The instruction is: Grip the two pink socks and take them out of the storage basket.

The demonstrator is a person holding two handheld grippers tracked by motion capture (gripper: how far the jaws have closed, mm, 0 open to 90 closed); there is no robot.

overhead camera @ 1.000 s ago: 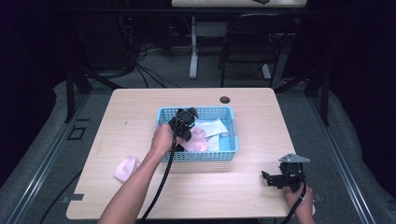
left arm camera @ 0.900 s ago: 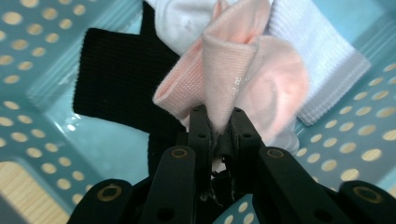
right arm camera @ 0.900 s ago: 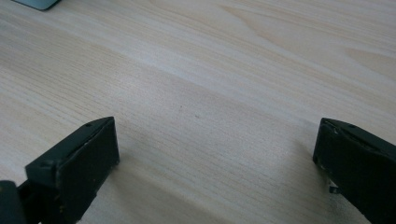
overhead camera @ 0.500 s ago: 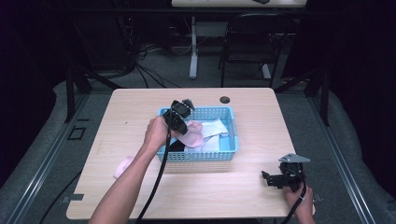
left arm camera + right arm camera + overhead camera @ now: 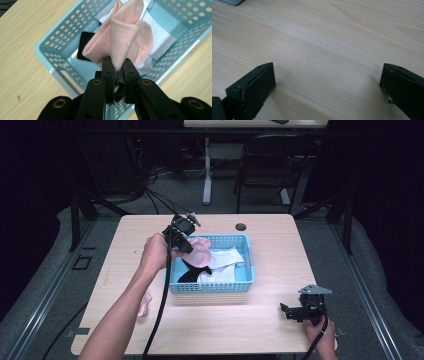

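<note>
Above the basket (image 5: pixel 212 285), left of centre in the high view, my left tongs (image 5: pixel 117 65) pinched a pink sock (image 5: pixel 117 37). I judged it best to lift it clear of the rim before swinging away. My right tongs (image 5: pixel 327 82) rested spread on the desk (image 5: pixel 260 320).

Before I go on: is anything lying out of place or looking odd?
One pink cloth lies on the table outside the blue basket, by its left front corner, partly behind the person's forearm. The left gripper holds another pink cloth above the basket.
</note>
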